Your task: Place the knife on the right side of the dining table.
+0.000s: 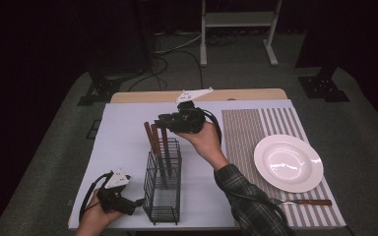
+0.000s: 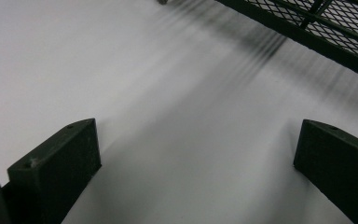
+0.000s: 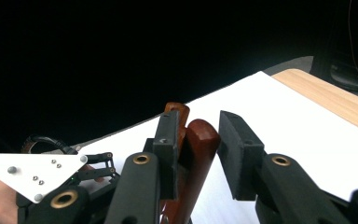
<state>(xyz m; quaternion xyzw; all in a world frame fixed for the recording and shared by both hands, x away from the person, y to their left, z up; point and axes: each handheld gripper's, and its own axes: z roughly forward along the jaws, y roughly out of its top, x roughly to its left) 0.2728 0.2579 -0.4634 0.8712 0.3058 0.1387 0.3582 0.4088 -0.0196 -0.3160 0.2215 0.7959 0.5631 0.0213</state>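
The right gripper [image 3: 196, 154], jaws narrowed around a red-brown wooden utensil handle [image 3: 196, 154] in the black wire caddy [image 1: 163, 182], seemingly isn't clamped yet; it should close squarely, then lift straight up.

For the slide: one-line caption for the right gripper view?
Right gripper, jaws not yet clamped, straddles a wooden handle above the white table.

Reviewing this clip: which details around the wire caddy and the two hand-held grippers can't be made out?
- High view: the utensil heads are hidden behind the wire caddy mesh, so their types are unclear.
- Right gripper view: a gap shows beside the wooden handle; whether the right hand-held gripper clamps it is uncertain.
- Left gripper view: the caddy is cut off by the top edge.
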